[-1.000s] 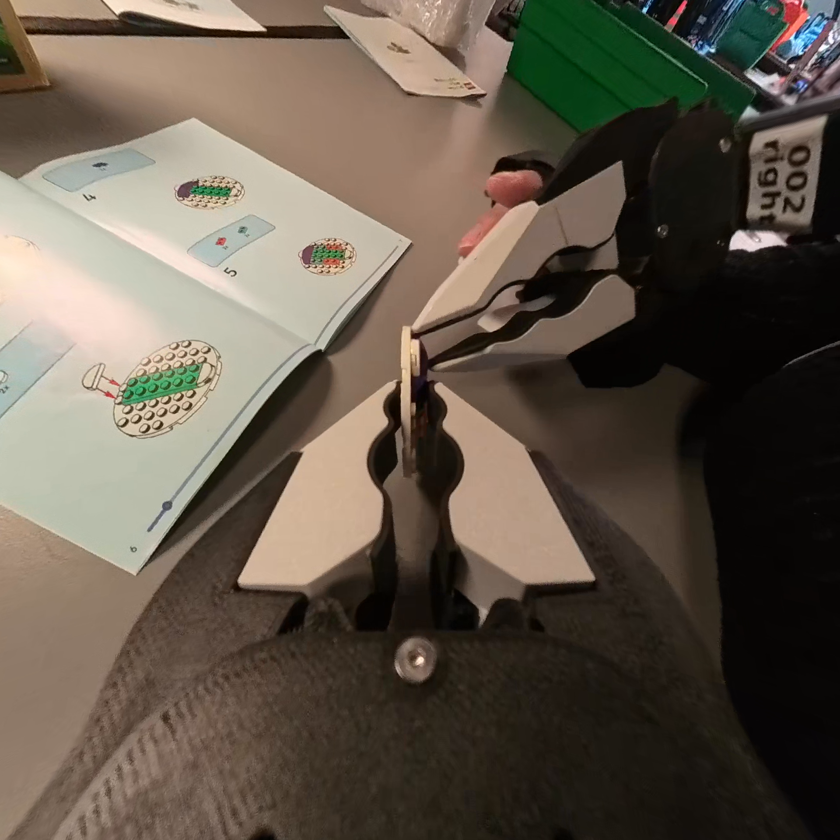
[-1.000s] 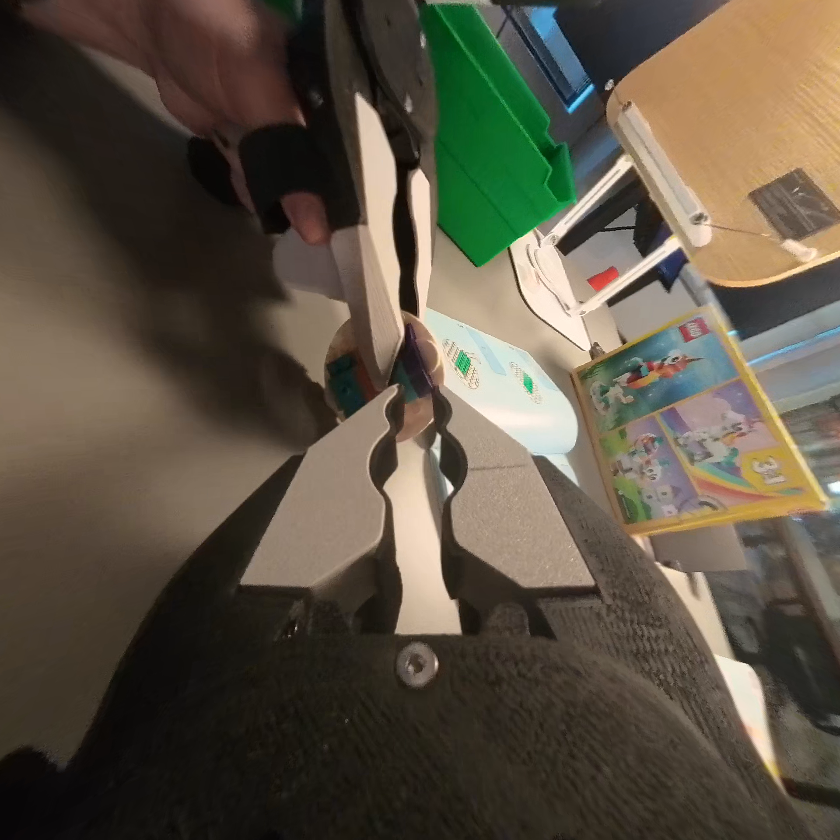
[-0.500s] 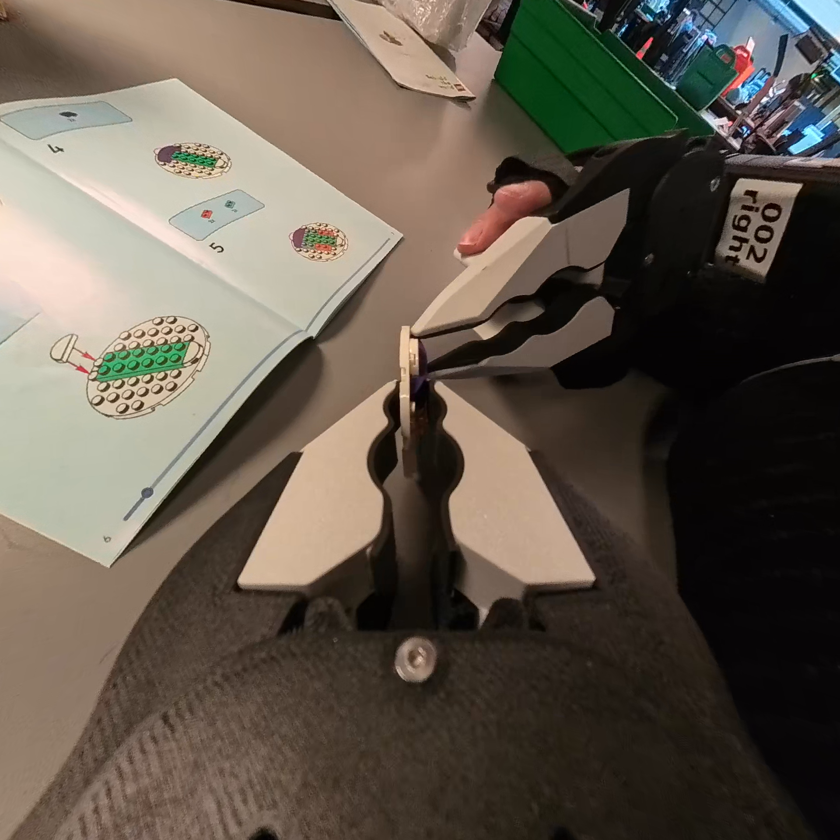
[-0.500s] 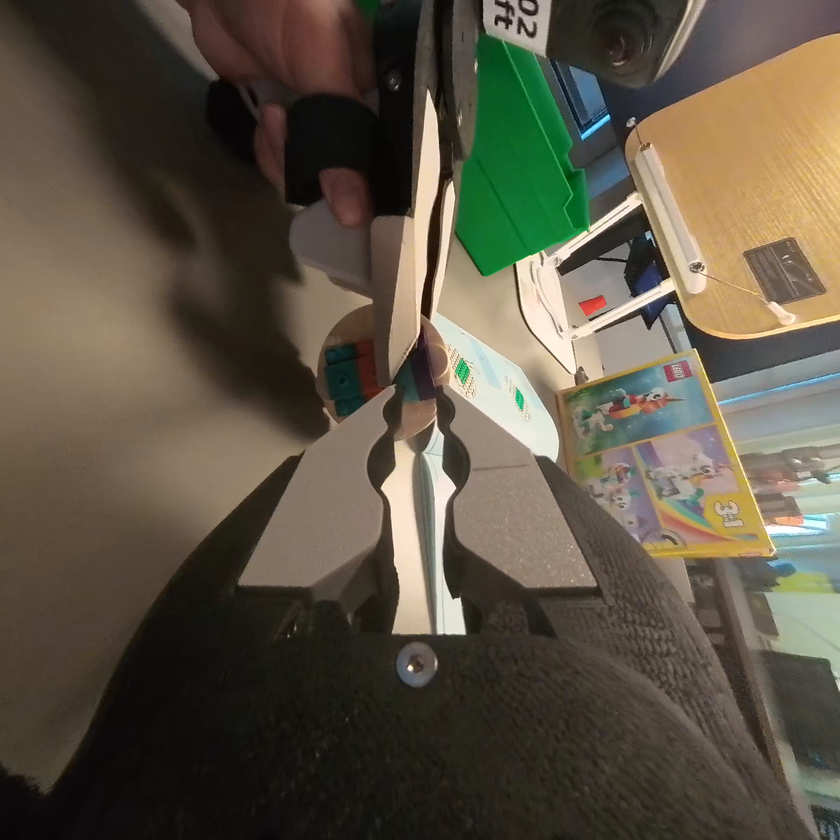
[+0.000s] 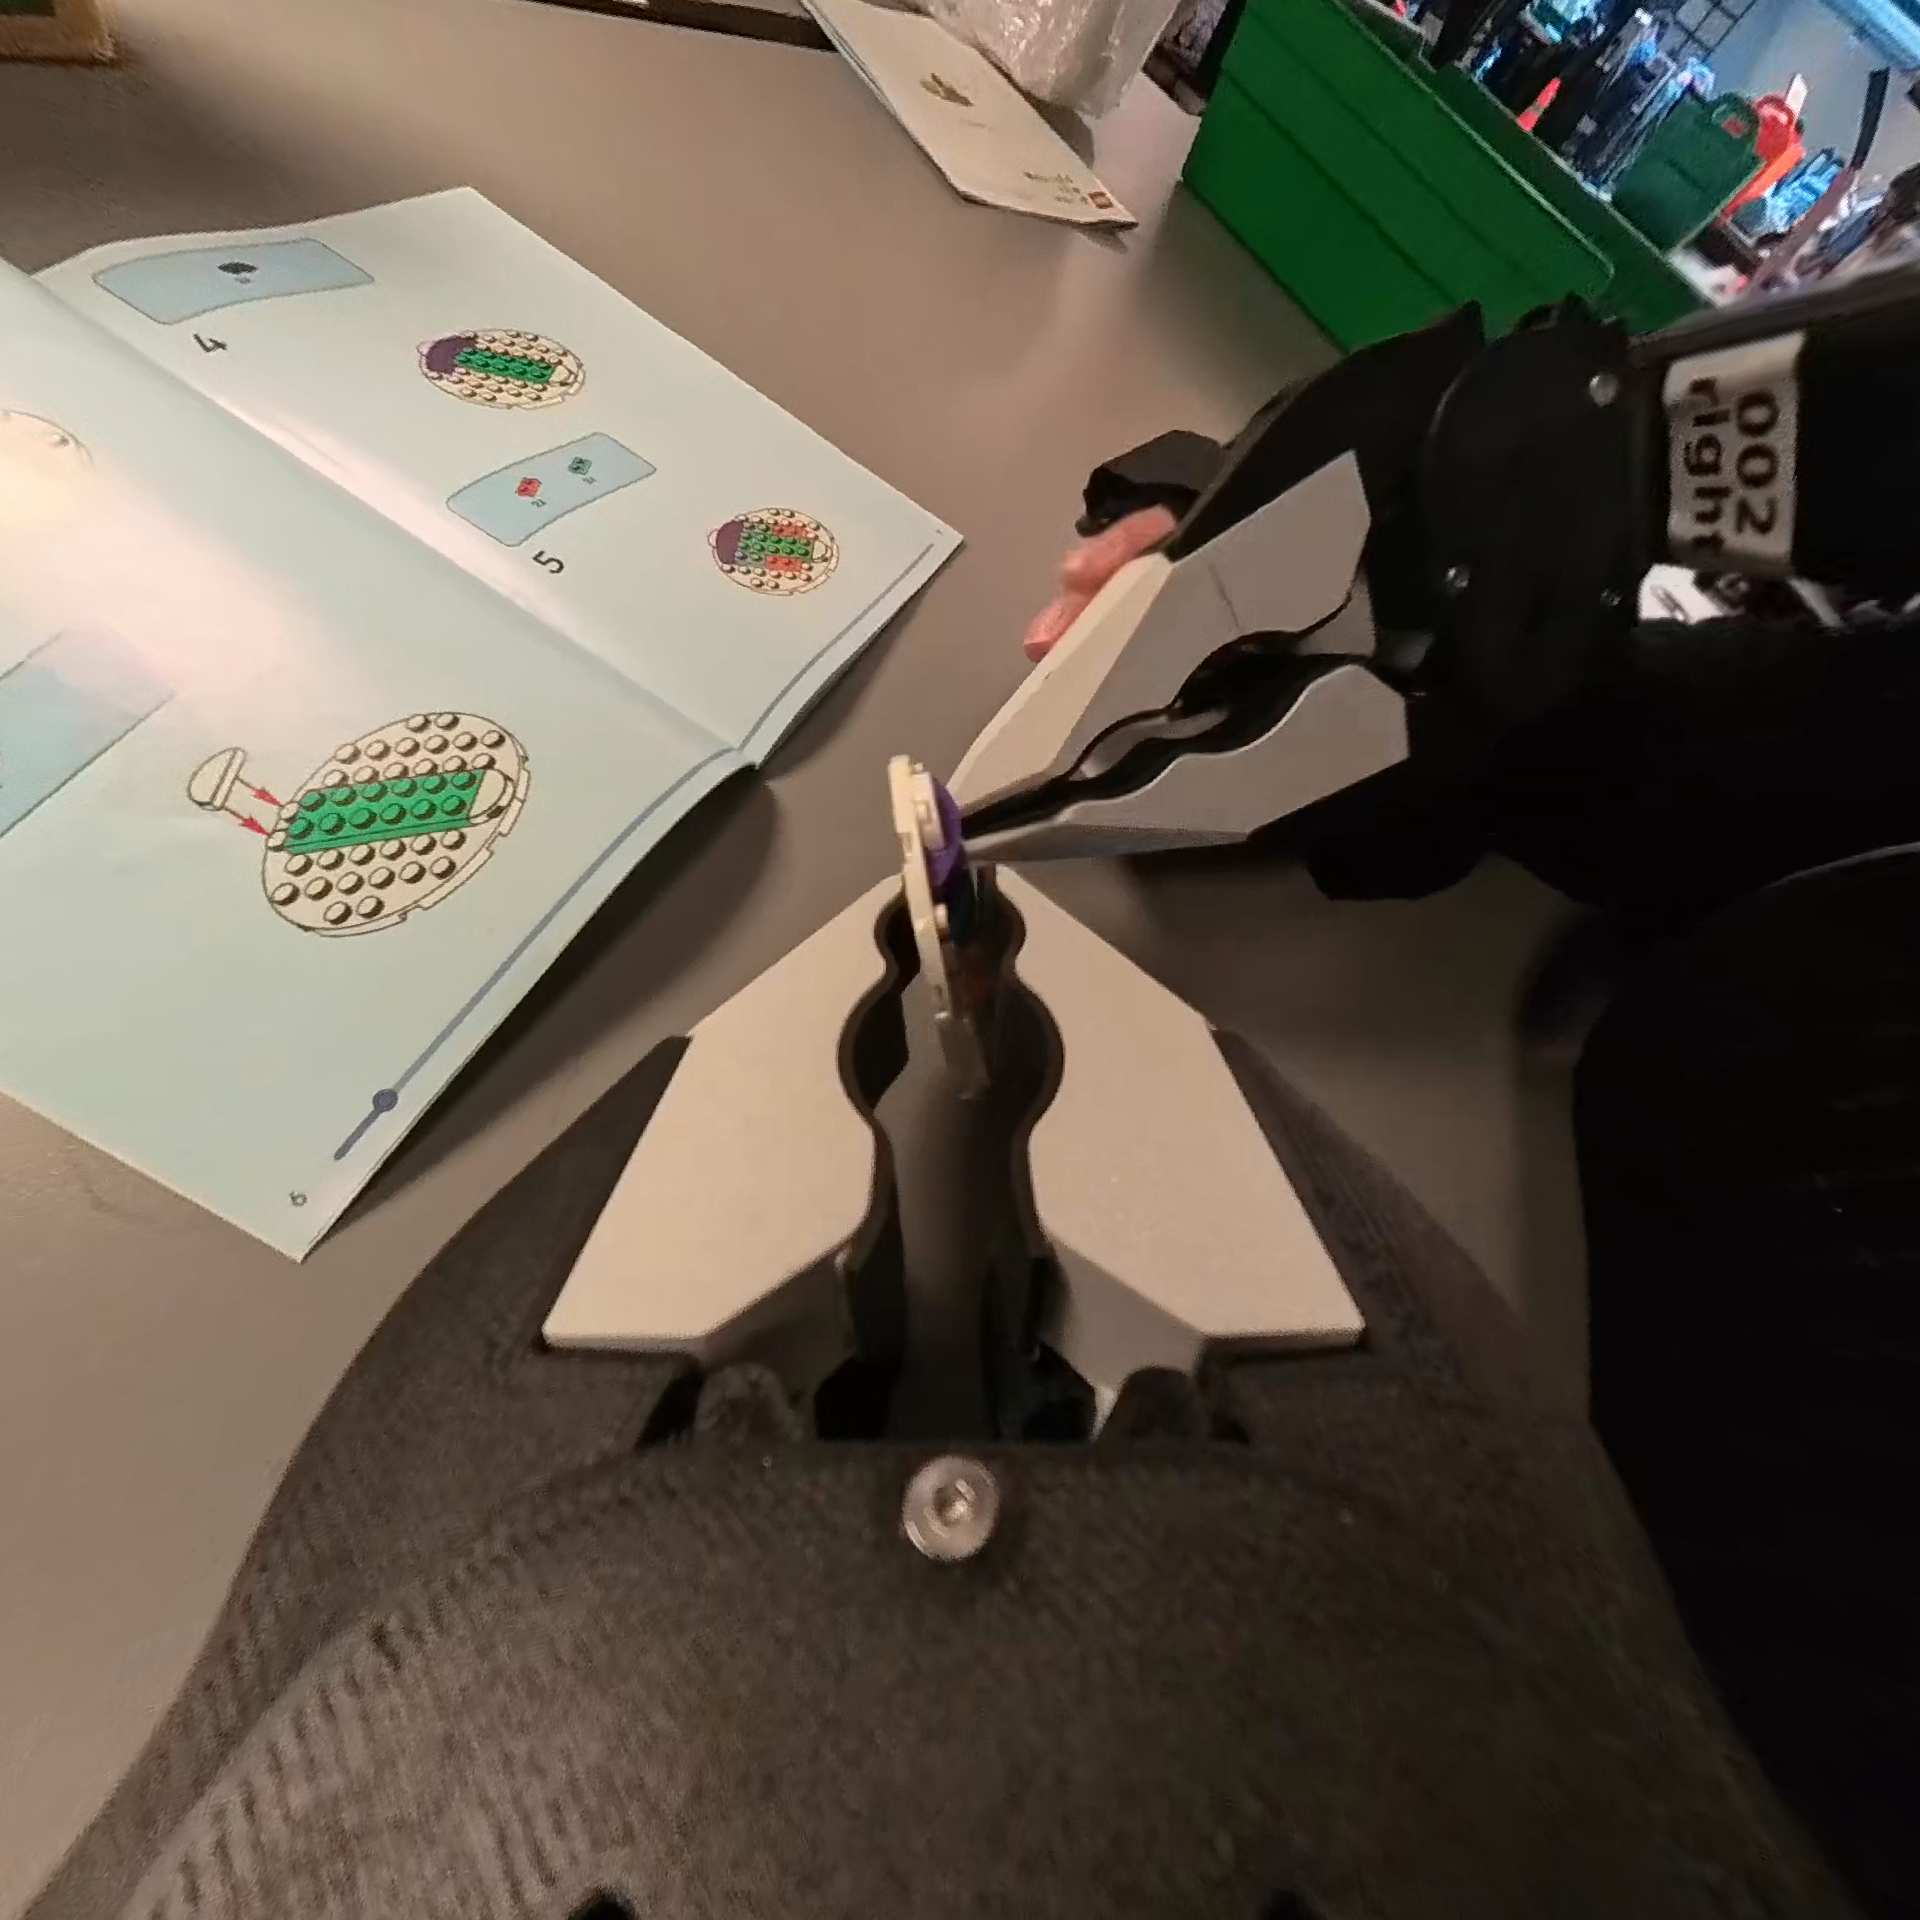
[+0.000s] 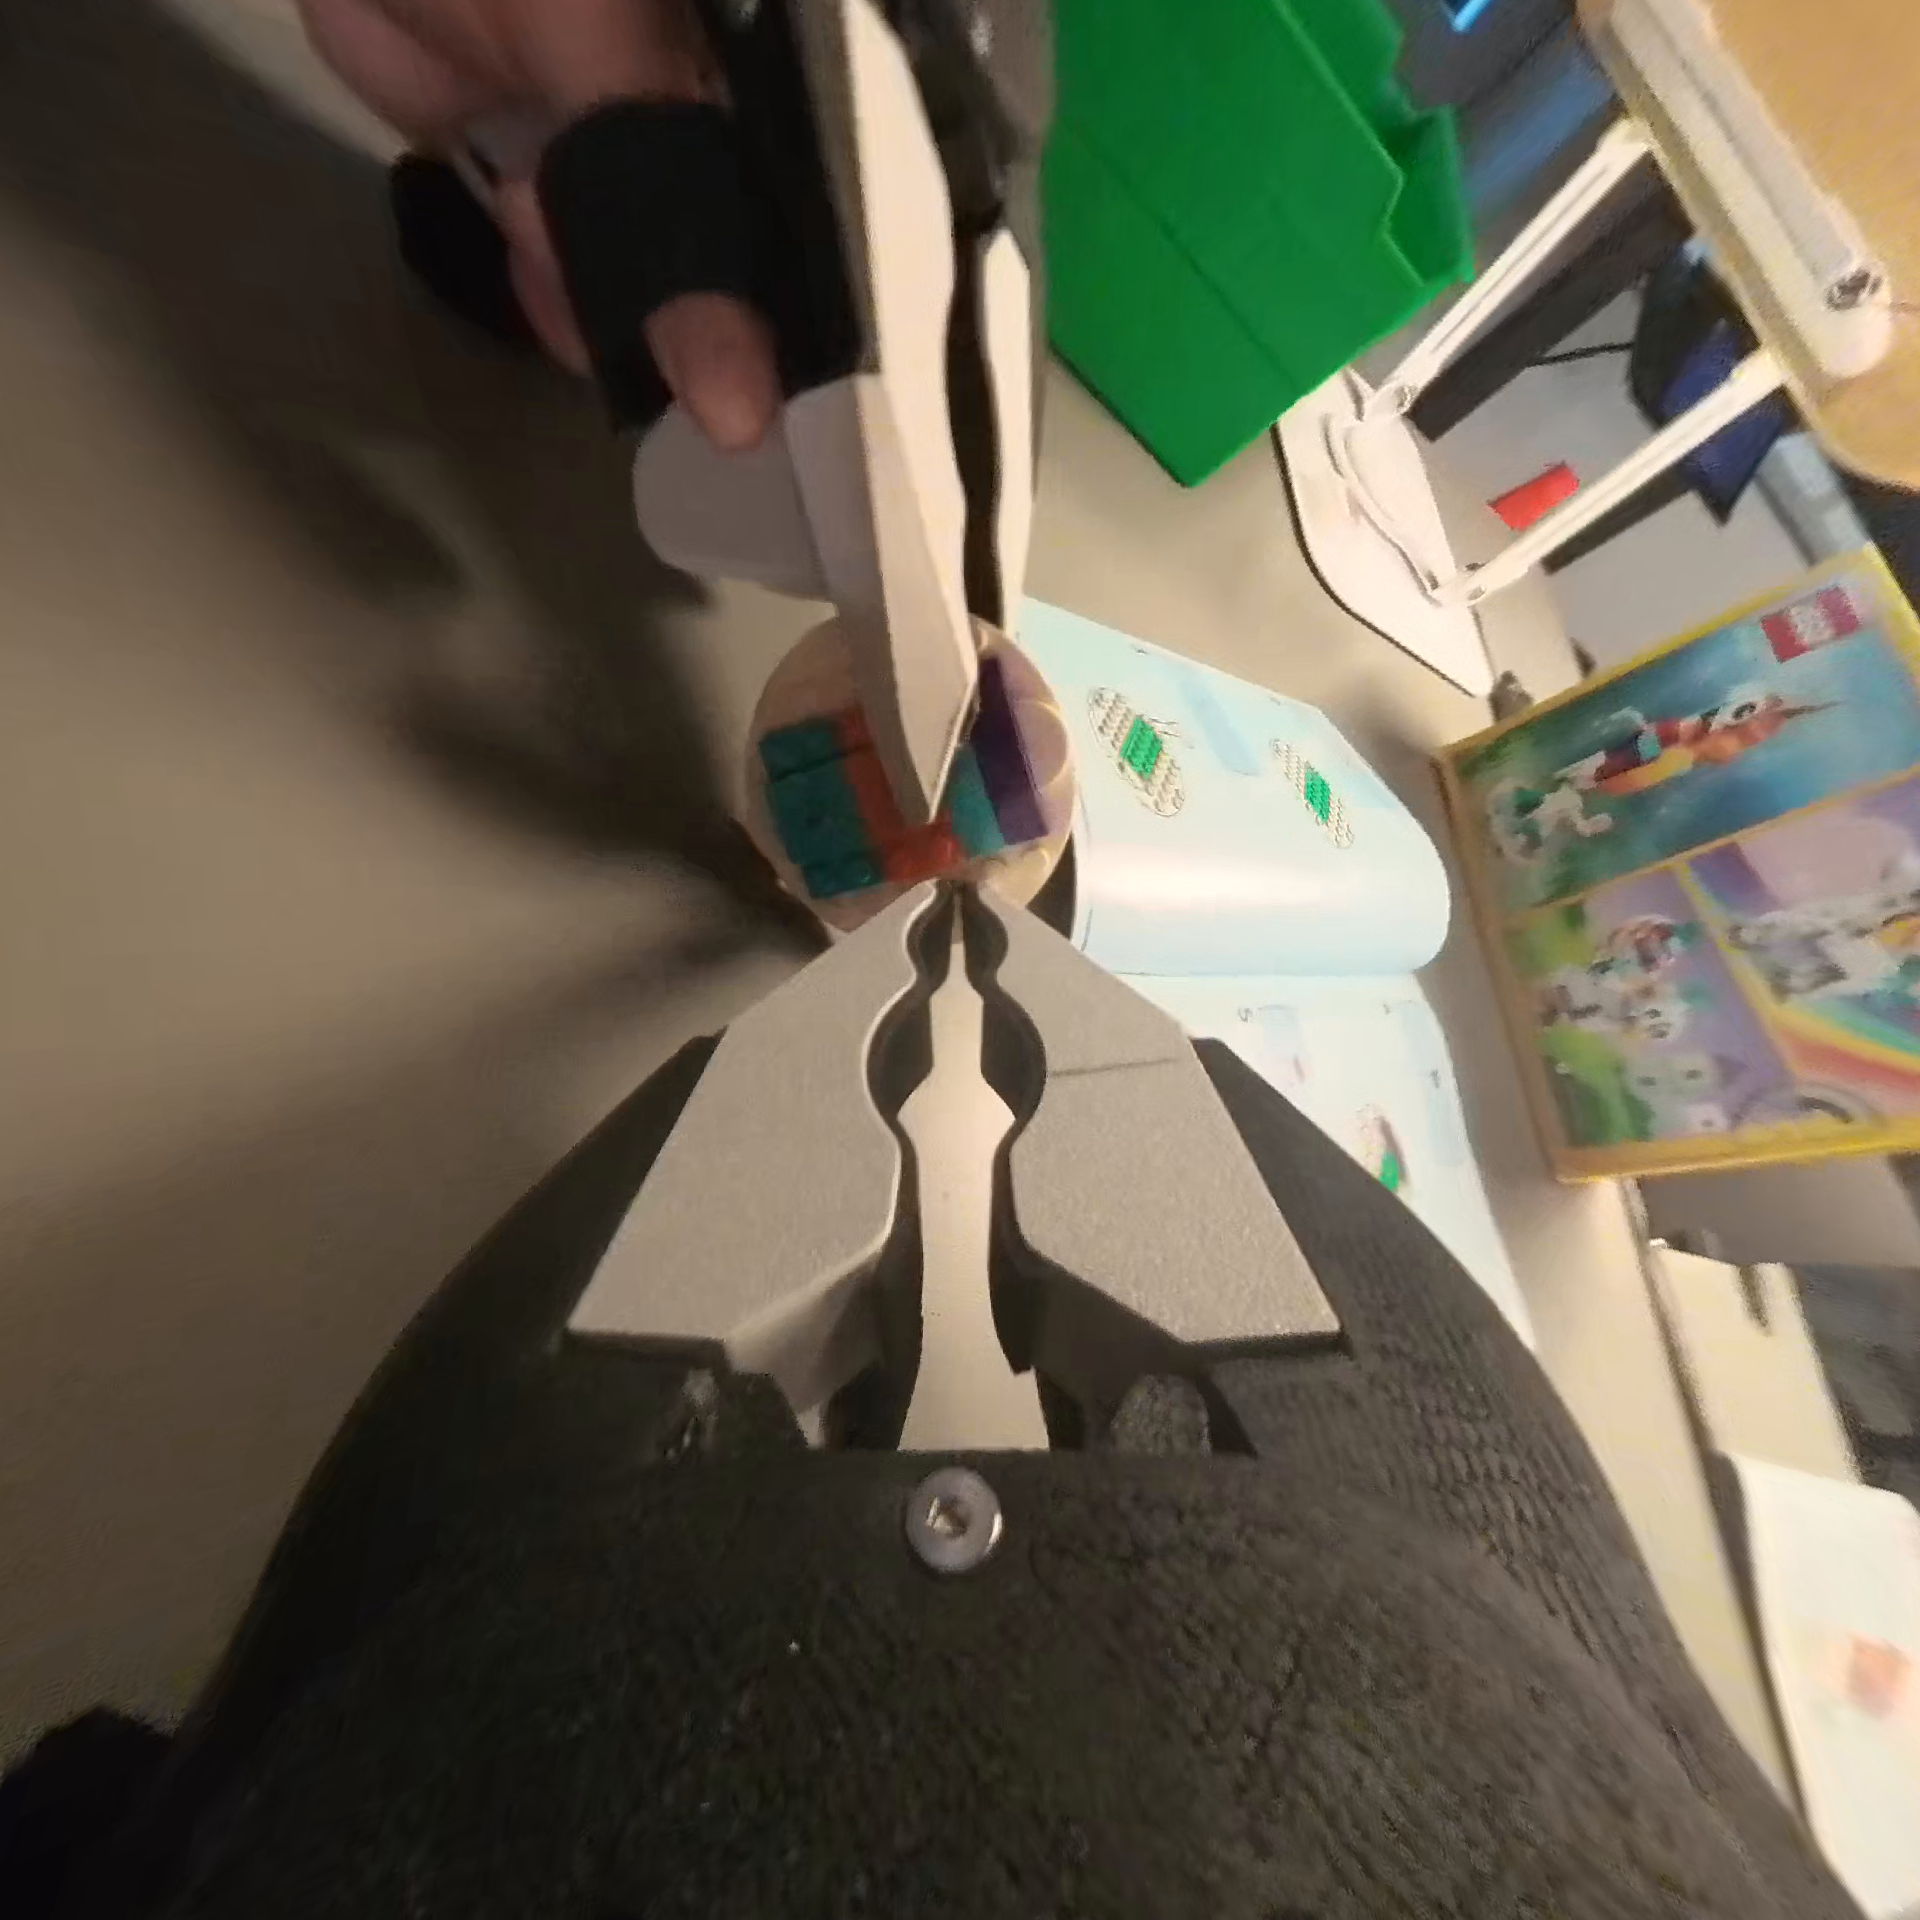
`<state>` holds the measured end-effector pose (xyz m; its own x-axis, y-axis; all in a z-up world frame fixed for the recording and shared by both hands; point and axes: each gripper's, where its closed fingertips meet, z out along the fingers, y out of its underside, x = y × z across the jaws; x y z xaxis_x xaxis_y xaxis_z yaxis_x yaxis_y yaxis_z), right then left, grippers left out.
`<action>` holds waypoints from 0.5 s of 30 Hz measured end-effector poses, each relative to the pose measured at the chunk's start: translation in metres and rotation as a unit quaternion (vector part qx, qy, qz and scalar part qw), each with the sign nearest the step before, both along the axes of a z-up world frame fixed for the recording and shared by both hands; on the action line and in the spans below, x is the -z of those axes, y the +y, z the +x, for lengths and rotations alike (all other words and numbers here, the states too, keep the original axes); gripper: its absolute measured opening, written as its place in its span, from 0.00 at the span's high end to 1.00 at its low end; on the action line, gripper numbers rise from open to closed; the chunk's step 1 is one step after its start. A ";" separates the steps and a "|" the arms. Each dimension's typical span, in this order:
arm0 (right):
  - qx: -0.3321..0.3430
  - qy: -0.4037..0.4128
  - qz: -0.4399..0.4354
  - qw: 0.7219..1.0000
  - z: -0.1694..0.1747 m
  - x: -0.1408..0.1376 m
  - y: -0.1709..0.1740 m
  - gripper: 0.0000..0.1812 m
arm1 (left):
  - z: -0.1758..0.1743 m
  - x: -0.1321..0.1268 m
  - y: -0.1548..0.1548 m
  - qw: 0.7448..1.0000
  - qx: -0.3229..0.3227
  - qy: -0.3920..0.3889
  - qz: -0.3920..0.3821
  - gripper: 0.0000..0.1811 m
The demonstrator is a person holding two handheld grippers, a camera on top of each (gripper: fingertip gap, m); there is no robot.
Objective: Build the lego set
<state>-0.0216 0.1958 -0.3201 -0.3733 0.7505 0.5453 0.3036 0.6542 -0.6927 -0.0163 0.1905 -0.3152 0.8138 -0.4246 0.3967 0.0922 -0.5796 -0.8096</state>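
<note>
On right tongs (image 5: 971,826): white label (image 5: 1730,462), black print

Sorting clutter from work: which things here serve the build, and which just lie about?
In use:
round plate with bricks
left tongs gripping it
right tongs, tips at its bricks
open instruction booklet

Lying about:
green bin
set box
second booklet

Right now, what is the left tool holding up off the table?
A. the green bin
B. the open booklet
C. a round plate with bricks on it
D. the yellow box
C: the left tool is shut on the edge of the round plate, which carries teal, red and purple bricks; the booklet lies flat on the table.
</note>
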 end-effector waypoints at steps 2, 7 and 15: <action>-0.001 0.001 -0.041 0.999 0.000 -0.003 0.000 0.99 | -0.002 -0.001 0.001 1.000 -0.004 -0.008 0.002 0.95; 0.003 0.024 -0.192 0.981 0.000 -0.022 0.002 0.91 | -0.001 -0.008 0.000 1.000 0.002 -0.018 0.024 0.95; -0.095 -0.025 -0.503 0.858 0.015 -0.054 -0.020 0.89 | 0.011 -0.055 -0.013 0.976 0.060 -0.180 0.110 0.95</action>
